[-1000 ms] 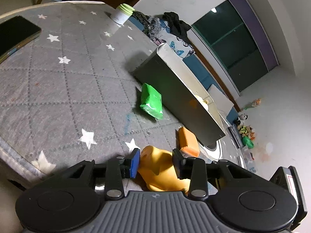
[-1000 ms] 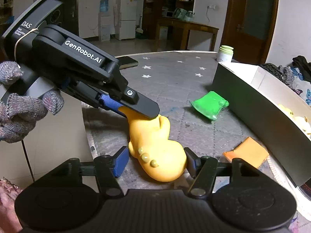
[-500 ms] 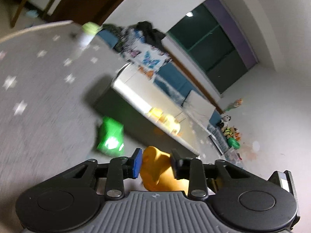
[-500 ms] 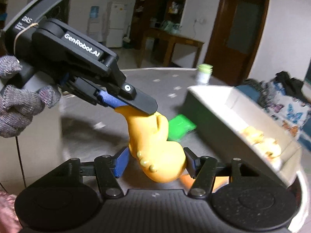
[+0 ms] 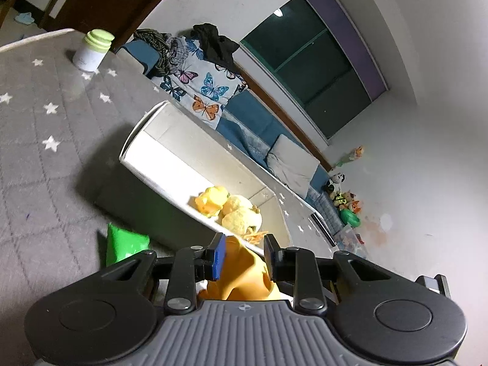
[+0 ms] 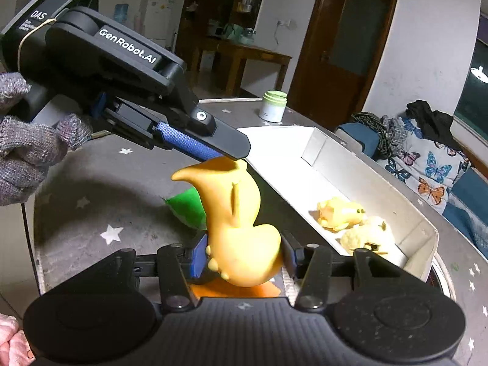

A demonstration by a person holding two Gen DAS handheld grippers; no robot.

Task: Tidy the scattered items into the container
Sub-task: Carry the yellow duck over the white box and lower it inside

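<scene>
A yellow-orange soft toy (image 6: 235, 201) hangs above the grey star-print table, held by both grippers. My right gripper (image 6: 242, 253) grips its fat lower body, jaws closing with both blue pads pressed into it. My left gripper (image 6: 225, 152), held by a gloved hand (image 6: 27, 146), pinches the toy's thin upper end, jaws also closing. In the left wrist view the toy (image 5: 241, 274) sits squeezed between the left gripper (image 5: 244, 247) pads. The white open box (image 6: 335, 164) lies just right of the toy, with yellow plush toys (image 6: 338, 210) inside.
A green pouch (image 5: 125, 244) lies on the table by the box's (image 5: 143, 128) near wall. An orange flat item (image 6: 231, 289) shows under the held toy. A green-lidded jar (image 5: 93, 50) stands at the table's far edge, with a cluttered sofa behind.
The toy has been lifted off the table by both grippers and carried toward the box. The left jaws have narrowed onto its thin end and the right jaws have tightened on its body.
</scene>
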